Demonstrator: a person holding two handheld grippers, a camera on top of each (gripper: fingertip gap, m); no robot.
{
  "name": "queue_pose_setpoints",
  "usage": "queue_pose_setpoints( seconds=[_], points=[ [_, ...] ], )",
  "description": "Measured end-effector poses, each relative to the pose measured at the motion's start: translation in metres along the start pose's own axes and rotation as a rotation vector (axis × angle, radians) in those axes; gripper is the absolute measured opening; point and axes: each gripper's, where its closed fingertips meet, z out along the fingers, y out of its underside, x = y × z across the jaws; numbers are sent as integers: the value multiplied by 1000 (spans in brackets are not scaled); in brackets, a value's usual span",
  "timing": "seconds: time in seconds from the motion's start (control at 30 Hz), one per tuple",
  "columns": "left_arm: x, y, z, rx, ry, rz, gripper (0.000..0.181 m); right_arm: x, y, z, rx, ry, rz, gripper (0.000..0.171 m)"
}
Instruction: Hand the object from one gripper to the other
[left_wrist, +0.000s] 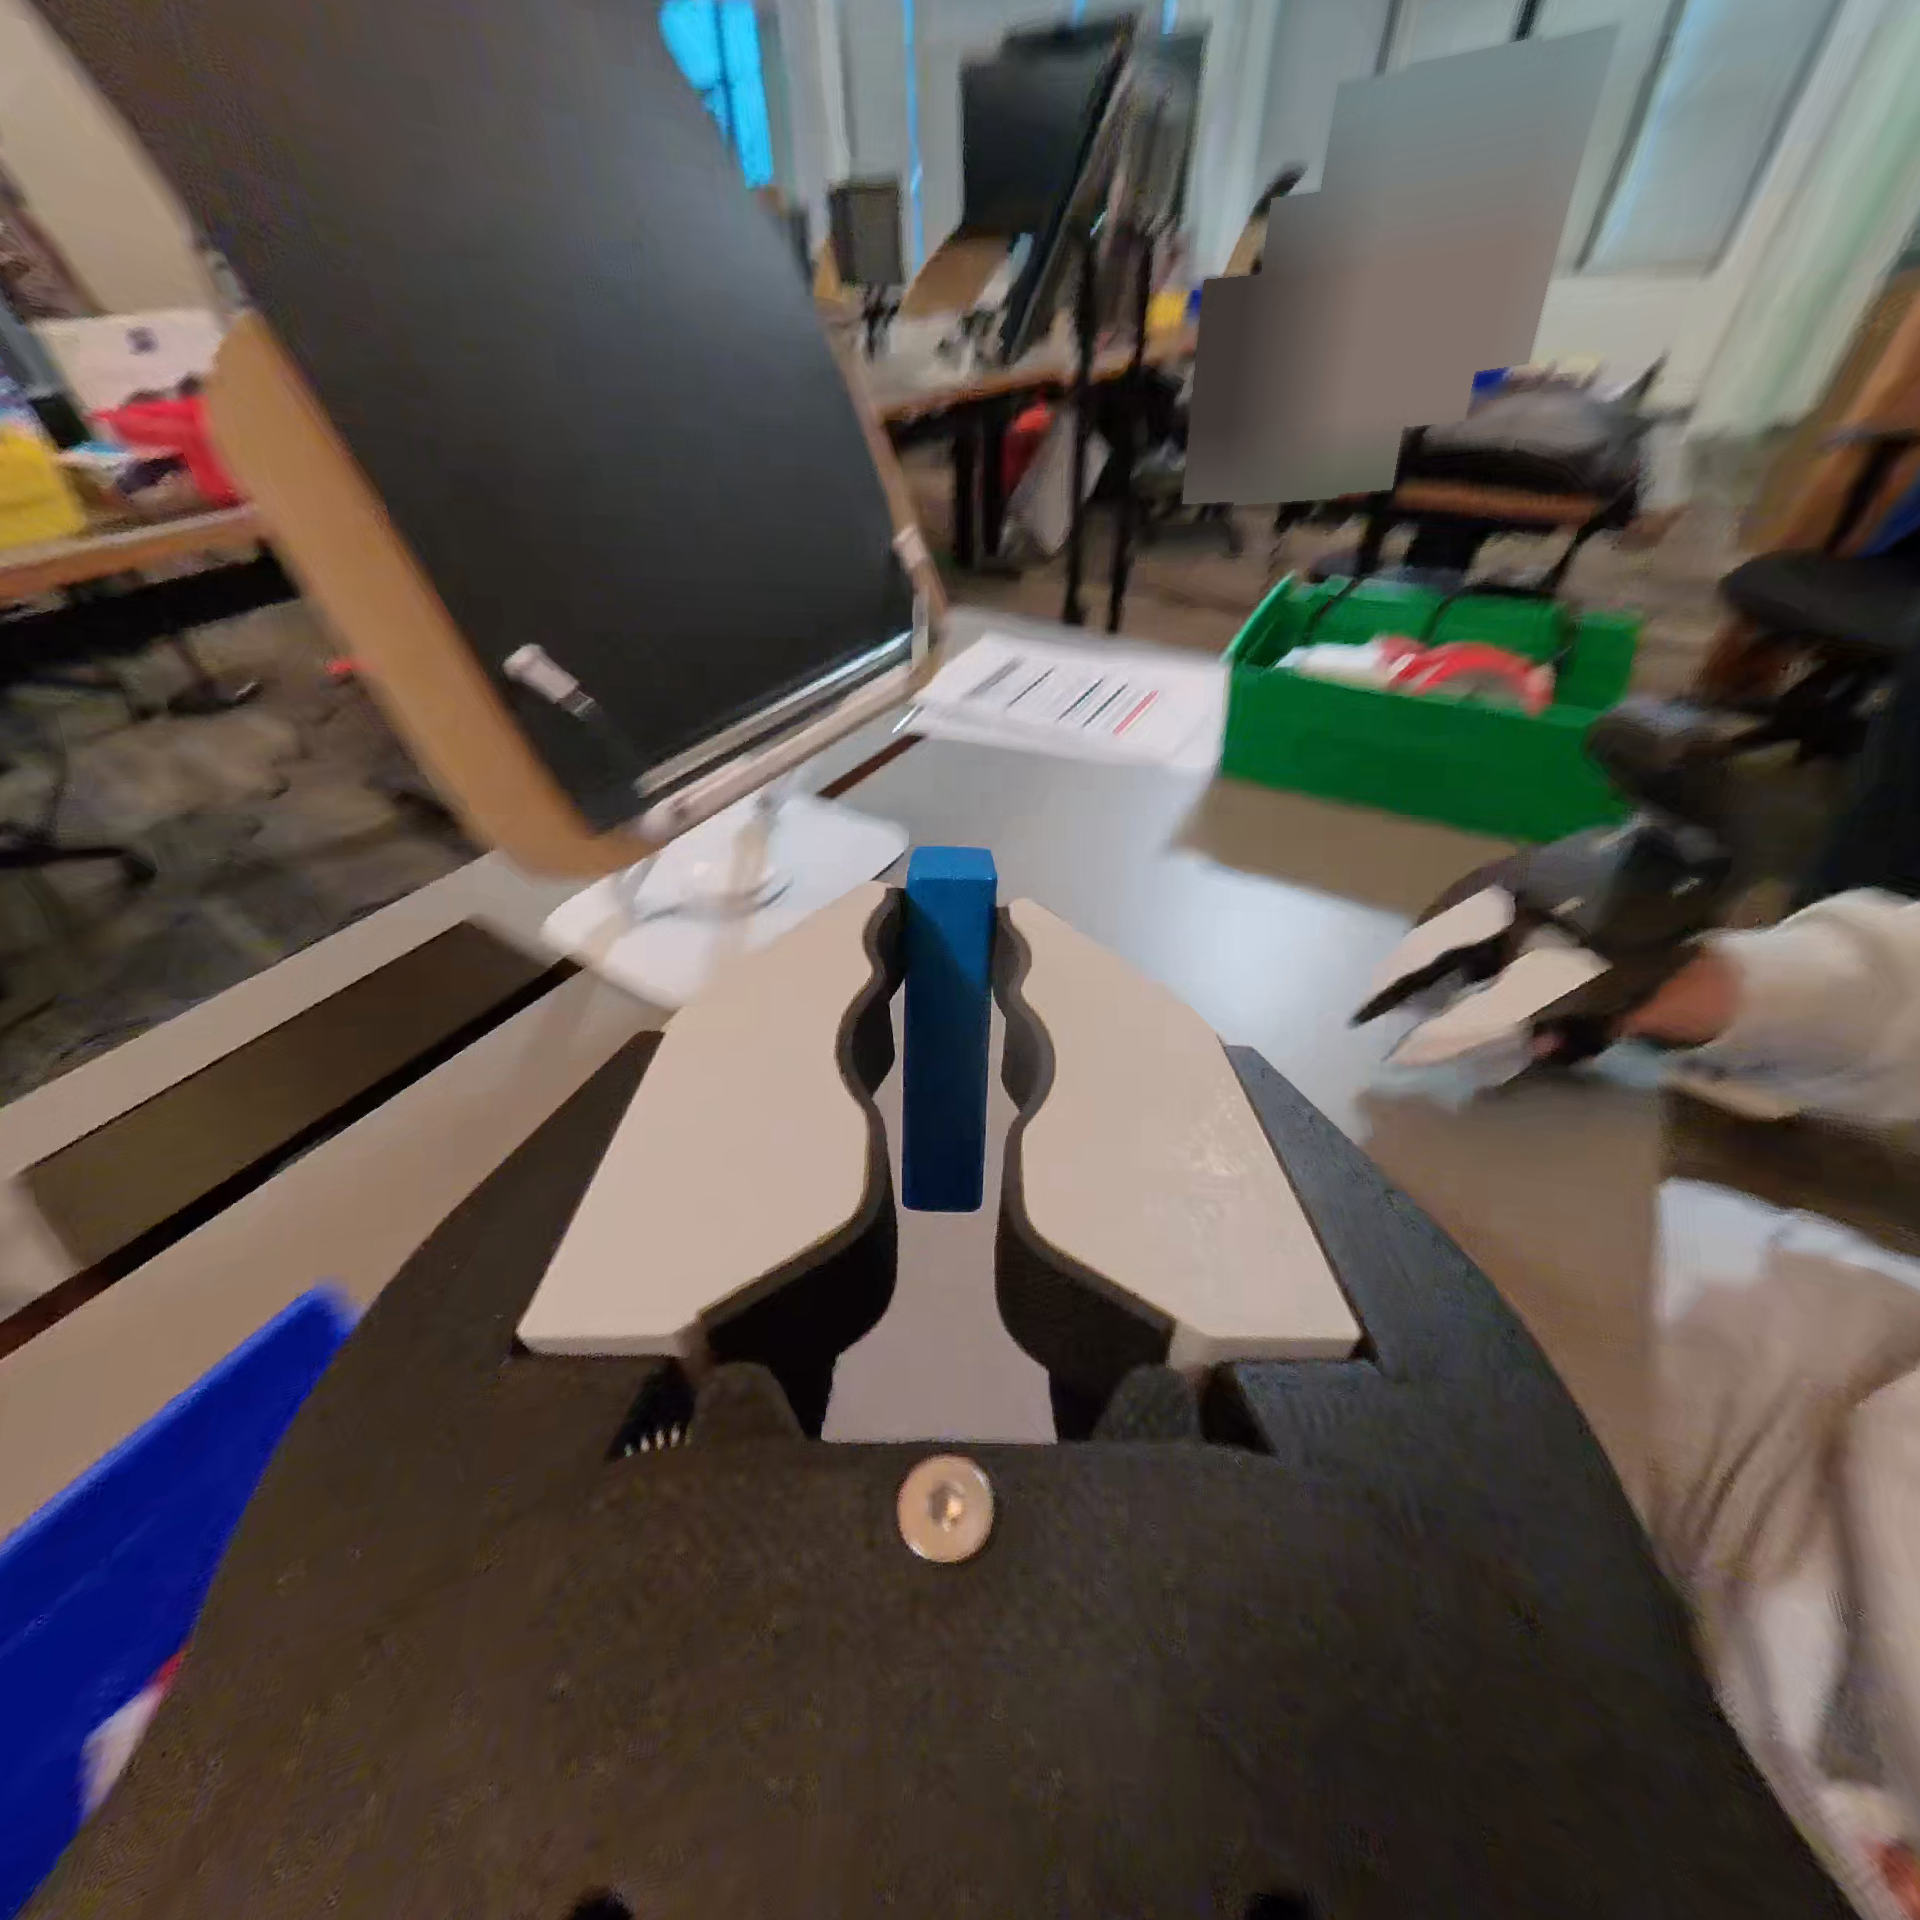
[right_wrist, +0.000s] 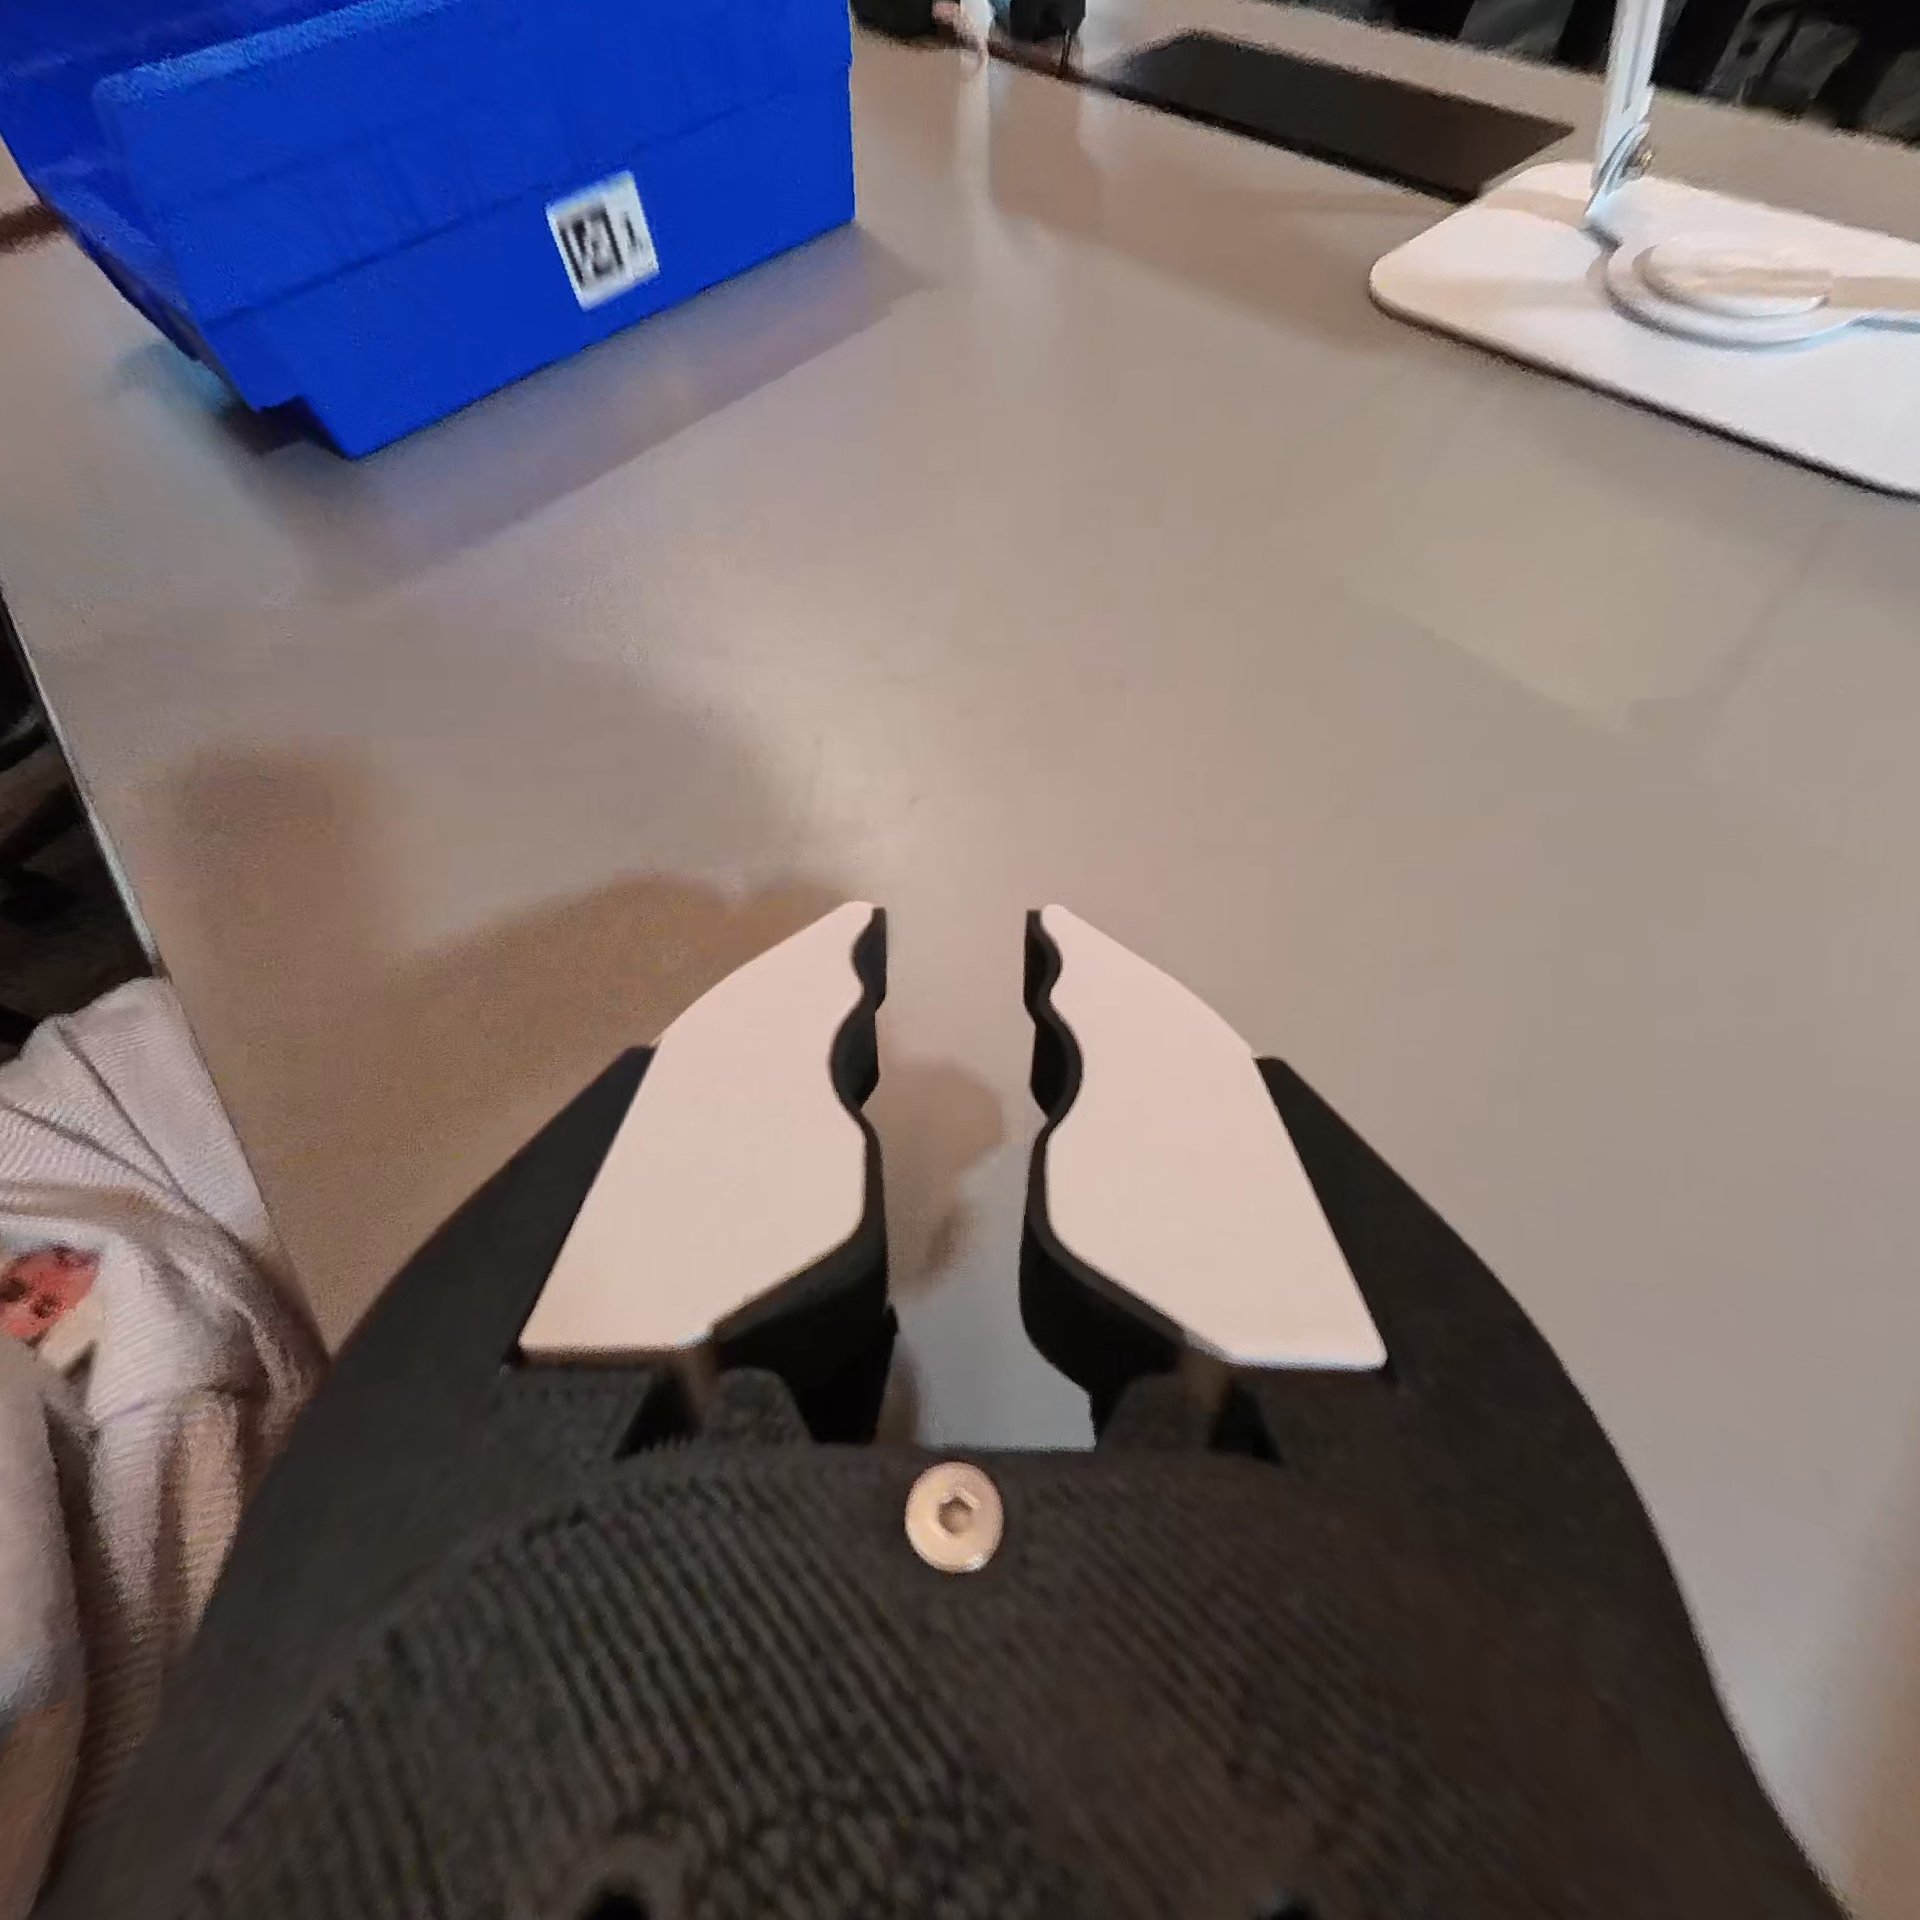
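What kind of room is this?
Probably an office or lab workspace: a large dark monitor on a white stand on a grey table, a blue plastic bin, more desks behind.

The long, square-sectioned blue wooden block (left_wrist: 943, 1039) has flat faces and crisp edges, its paint a solid mid-blue. It lies lengthwise along the fingers of the left gripper (left_wrist: 948, 914), pinched between their wavy inner edges, its far end poking just past the fingertips. It is held above the grey tabletop (left_wrist: 1195, 935).
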Motion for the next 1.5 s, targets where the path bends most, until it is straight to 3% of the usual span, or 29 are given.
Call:
queue_pose_setpoints(
  seconds=[0.13, 0.27, 0.33, 0.47, 0.67, 0.8, 1.07, 1.27, 1.5],
  points=[
    [73, -25, 32, 161, 176, -159, 16, -19, -54, -10, 187, -129, 135, 33],
    [119, 6, 72, 274, 267, -365, 16, -24, -107, -39, 489, -241, 444, 39],
    [138, 29, 89, 365, 342, -537, 16, -32, -103, -48, 593, -316, 506, 38],
    [158, 71, 112, 423, 425, -748, 15, -30, -75, -40, 570, -408, 529, 40],
    [176, 102, 122, 281, 484, -715, 15, -31, -66, -29, 479, -528, 572, 40],
    [168, 99, 119, 343, 533, -813, 15, -38, -63, -16, 434, -583, 595, 39],
    [166, 103, 118, 305, 556, -840, 15, -59, -57, -10, 375, -632, 546, 29],
    [174, 105, 122, 294, 566, -837, 15, -64, -52, -3, 342, -586, 516, 17],
    [172, 112, 128, 263, 526, -830, 16, -60, -46, -1, 302, -546, 530, 16]
  ],
)
